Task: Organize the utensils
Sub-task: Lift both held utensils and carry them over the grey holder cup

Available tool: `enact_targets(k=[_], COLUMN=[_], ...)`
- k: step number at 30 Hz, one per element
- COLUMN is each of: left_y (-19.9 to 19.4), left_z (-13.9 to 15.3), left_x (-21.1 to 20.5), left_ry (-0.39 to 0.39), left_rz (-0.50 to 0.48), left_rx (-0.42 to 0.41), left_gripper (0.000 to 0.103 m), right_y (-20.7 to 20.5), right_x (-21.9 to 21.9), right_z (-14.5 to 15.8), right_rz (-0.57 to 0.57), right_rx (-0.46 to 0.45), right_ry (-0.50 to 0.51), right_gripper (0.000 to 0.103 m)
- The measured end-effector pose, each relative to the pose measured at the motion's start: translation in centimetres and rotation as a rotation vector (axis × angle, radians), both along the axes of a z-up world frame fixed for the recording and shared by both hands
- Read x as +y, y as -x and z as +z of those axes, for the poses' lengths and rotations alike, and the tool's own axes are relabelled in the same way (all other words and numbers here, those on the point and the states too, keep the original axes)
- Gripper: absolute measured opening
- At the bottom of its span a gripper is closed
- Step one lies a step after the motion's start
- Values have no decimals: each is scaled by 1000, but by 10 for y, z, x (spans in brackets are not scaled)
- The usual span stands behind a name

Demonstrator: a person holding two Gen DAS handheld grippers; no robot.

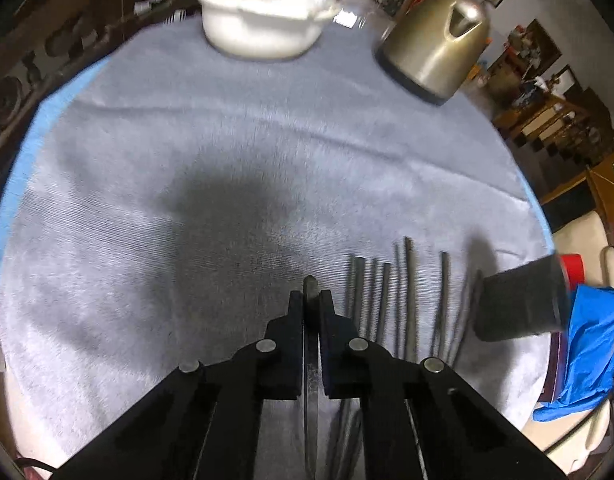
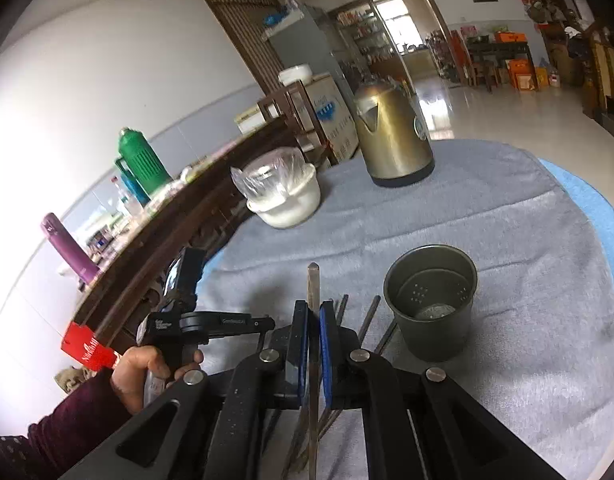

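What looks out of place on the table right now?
The chopsticks lie loose and fanned on the grey cloth instead of standing in the dark holder cup. Each gripper, left and right, pinches a thin flat utensil. Nothing looks spilled or broken.

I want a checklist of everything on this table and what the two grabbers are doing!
Surface: grey cloth over a blue-edged table.
Job's things: loose chopsticks lying on the cloth; dark holder cup standing upright, apart from them.
Clutter: gold kettle; white bowl with a plastic bag in it.
Grippers: left gripper shut on a chopstick; right gripper shut on a chopstick.
Cables: nothing seen.
Surroundings: green flask, wooden sideboard, shelves, doorway.
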State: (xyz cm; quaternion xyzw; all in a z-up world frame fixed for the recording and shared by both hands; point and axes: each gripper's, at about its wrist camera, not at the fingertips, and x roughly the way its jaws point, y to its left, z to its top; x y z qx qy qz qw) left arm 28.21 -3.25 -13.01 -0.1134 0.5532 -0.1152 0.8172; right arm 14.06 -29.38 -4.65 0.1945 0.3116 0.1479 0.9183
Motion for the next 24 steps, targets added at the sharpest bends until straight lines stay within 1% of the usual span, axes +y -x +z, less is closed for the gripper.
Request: enact_targets(k=[6, 11, 14, 18, 20, 24], left_y=[39, 70, 78, 89, 94, 93], left_z=[52, 94, 111, 131, 147, 165], left_x=[5, 9, 9, 3, -2, -14], left_ry=[39, 82, 102, 123, 132, 133], left_rz=[-29, -51, -58, -72, -83, -104], left_rx=[-153, -272, -317, -375, -412, -458], left_gripper=[7, 7, 6, 6, 6, 6], right_y=[14, 27, 35, 39, 40, 35], right_x=[-7, -15, -18, -27, -35, -54], right_z=[6, 17, 21, 31, 40, 57], right_rz=[-11, -13, -26, -75, -105, -165], right_rx=[-41, -97, -129, -184, -221, -274], right_ry=[-37, -72, -67, -65, -67, -67], right_gripper=[6, 6, 6, 6, 6, 6])
